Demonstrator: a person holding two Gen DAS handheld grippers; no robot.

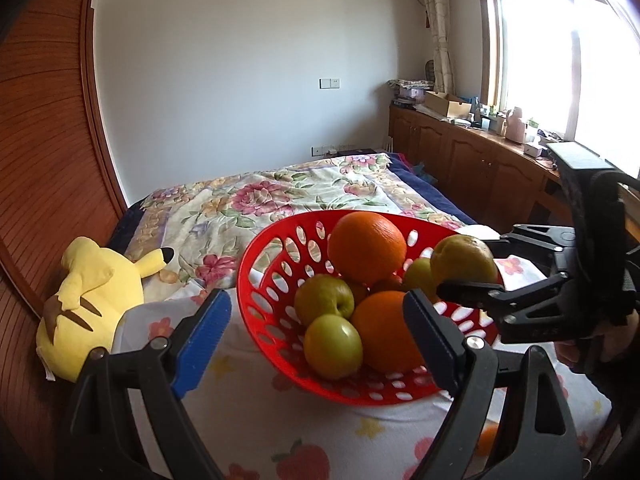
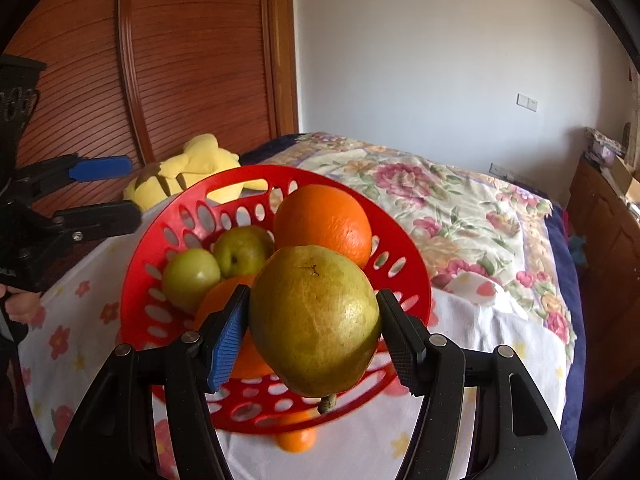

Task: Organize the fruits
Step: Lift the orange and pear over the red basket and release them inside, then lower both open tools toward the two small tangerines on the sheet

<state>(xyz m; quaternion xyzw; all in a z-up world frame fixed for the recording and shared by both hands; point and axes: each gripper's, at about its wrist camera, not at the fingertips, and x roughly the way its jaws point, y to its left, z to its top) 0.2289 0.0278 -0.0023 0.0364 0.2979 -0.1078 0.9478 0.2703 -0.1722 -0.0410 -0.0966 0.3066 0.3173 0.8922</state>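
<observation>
A red perforated basket (image 1: 242, 292) (image 2: 132, 300) stands on a table with a white flowered cloth (image 1: 260, 420). In it lie two oranges (image 1: 366, 248) (image 1: 384, 332) and several green apples (image 1: 334, 346). My right gripper (image 2: 312, 344) (image 1: 472, 268) is shut on a yellow-green pear (image 2: 316, 320) (image 1: 464, 260), held over the basket's rim with its stem pointing down. My left gripper (image 1: 316, 340) (image 2: 100, 192) is open and empty, just in front of the basket's near side. A small orange (image 2: 298, 438) (image 1: 488, 444) lies on the cloth beside the basket.
A yellow plush toy (image 1: 88, 300) (image 2: 192, 168) lies left of the table against a wooden wardrobe (image 1: 44, 140). Behind the table is a bed with a floral cover (image 1: 280, 196). A cluttered wooden sideboard (image 1: 472, 152) runs under the window on the right.
</observation>
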